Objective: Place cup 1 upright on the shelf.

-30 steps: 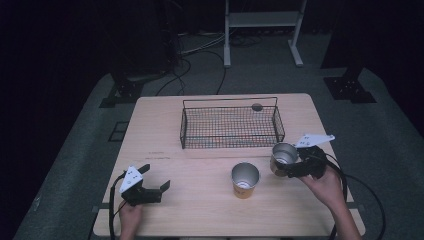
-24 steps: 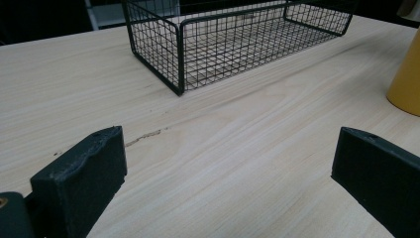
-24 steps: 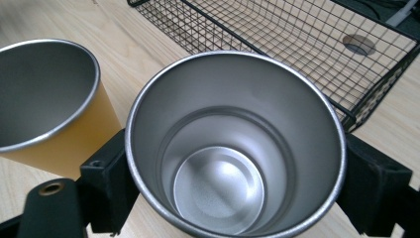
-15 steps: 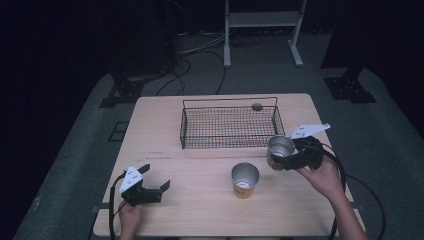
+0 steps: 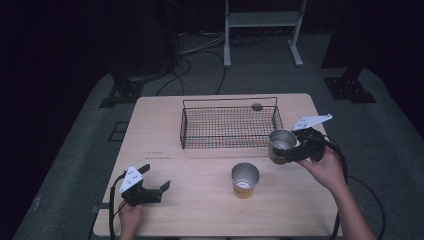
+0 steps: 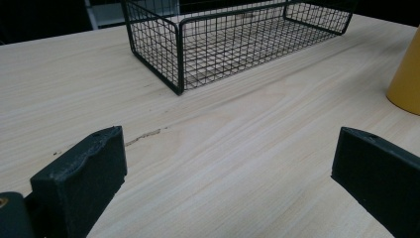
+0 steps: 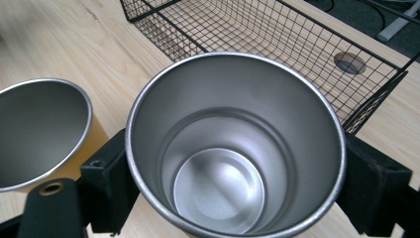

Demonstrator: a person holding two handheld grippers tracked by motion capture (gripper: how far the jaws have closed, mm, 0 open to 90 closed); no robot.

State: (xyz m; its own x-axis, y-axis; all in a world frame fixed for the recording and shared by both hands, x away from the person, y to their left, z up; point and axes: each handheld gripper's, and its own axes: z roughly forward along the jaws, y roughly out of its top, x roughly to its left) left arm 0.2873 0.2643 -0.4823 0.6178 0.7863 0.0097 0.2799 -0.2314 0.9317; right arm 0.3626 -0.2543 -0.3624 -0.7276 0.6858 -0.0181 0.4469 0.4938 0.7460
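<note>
My right gripper (image 5: 292,150) is shut on a silver steel cup (image 5: 281,145), held upright above the table just off the front right corner of the black wire basket (image 5: 227,145). In the right gripper view the silver cup (image 7: 235,148) is empty and sits between both black jaws. A yellow cup (image 5: 245,180) with a steel inside stands on the table to the left of and nearer than the held cup; its rim (image 7: 42,134) shows in the right gripper view too. My left gripper (image 5: 152,186) rests open near the table's front left, nothing between its jaws.
The wooden table (image 5: 165,125) has a round cable hole (image 5: 257,106) behind the basket. The wire basket (image 6: 173,54) is empty and lies ahead of the left gripper. The yellow cup's side (image 6: 407,79) stands at that view's right edge. Cables and stand legs lie on the floor beyond.
My right gripper has lifted the silver cup and carried it a little farther from me, toward the basket's right corner. The left gripper and the yellow cup have stayed put.
</note>
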